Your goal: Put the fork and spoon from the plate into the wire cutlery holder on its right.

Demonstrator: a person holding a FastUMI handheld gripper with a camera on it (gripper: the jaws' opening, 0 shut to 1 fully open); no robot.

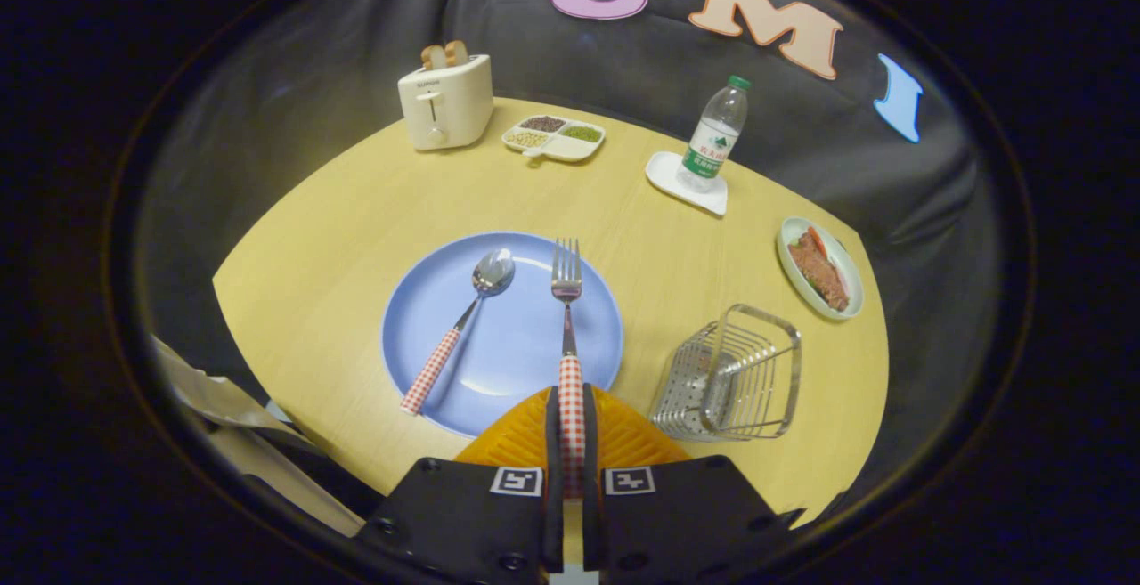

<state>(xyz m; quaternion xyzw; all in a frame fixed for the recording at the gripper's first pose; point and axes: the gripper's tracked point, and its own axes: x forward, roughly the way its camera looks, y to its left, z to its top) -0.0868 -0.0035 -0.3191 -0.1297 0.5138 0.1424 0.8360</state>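
Note:
A round blue plate lies on the yellow table just ahead of the fingers. On it, left of centre, rests a spoon with a red-checked handle. The fork has the same checked handle and points away from me, tines out over the plate. My gripper is shut on the fork's handle, both fingers pressing its sides. Whether the fork rests on the plate or is lifted off it I cannot tell. The wire cutlery holder stands to the right of the plate, its open top in view.
A white toaster with bread, a divided dish of beans and a water bottle on a white coaster stand at the table's far side. A small dish of food sits beyond the holder, near the right edge.

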